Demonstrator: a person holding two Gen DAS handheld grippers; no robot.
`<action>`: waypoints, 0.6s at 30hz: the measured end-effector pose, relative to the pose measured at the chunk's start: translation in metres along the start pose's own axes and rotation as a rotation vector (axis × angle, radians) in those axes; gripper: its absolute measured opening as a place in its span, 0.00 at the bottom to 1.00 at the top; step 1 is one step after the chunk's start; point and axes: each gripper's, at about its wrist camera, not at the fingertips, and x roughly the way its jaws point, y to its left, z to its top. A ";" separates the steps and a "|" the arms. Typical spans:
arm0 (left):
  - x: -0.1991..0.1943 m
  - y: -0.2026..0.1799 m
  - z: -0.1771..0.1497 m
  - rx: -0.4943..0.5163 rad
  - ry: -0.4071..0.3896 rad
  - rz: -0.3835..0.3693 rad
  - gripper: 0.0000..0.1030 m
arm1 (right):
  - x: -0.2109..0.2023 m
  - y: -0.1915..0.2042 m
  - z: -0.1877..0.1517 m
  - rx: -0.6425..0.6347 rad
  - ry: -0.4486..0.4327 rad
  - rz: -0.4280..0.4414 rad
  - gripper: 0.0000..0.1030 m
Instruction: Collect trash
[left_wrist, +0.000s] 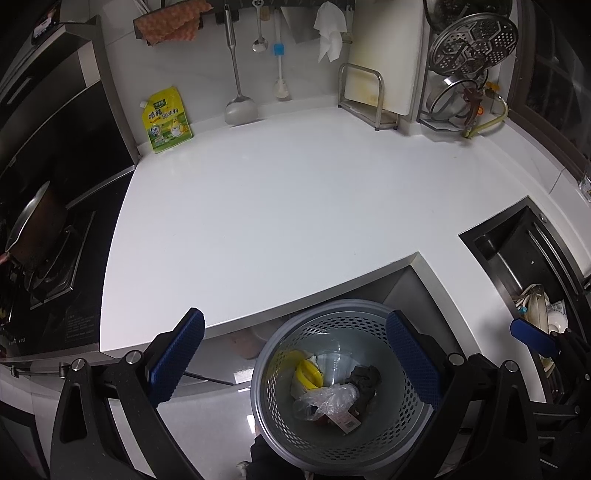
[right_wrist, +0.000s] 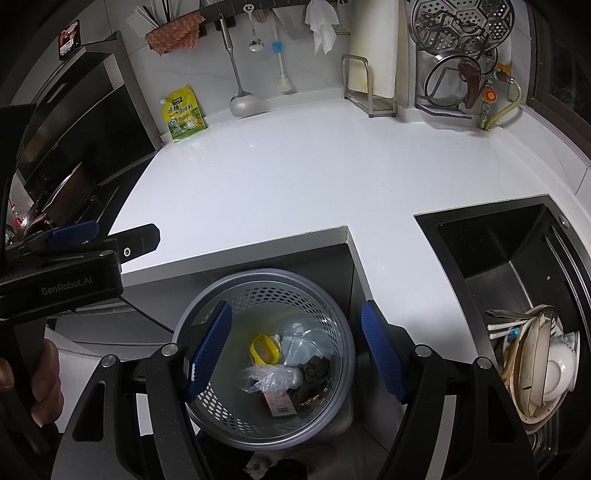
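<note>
A grey perforated trash basket stands on the floor below the counter's front notch. It holds a yellow ring, a clear plastic cup, a crumpled clear bag, a dark scrap and a labelled wrapper. My left gripper is open and empty above the basket. My right gripper is open and empty above the basket too. The left gripper's body shows at the left of the right wrist view.
The white countertop carries a yellow-green pouch at the back wall. A stove with a pan lies left. A sink with dirty dishes lies right. Utensils, a cutting board and a lid rack line the back.
</note>
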 end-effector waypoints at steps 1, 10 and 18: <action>0.000 0.000 0.000 0.000 0.000 -0.001 0.94 | 0.002 0.000 0.001 0.000 0.001 0.000 0.68; 0.008 0.008 0.007 0.005 0.004 -0.003 0.94 | 0.013 0.004 0.011 0.006 0.008 -0.003 0.68; 0.026 0.027 0.022 0.007 0.021 -0.004 0.94 | 0.030 0.016 0.025 0.013 0.021 -0.003 0.68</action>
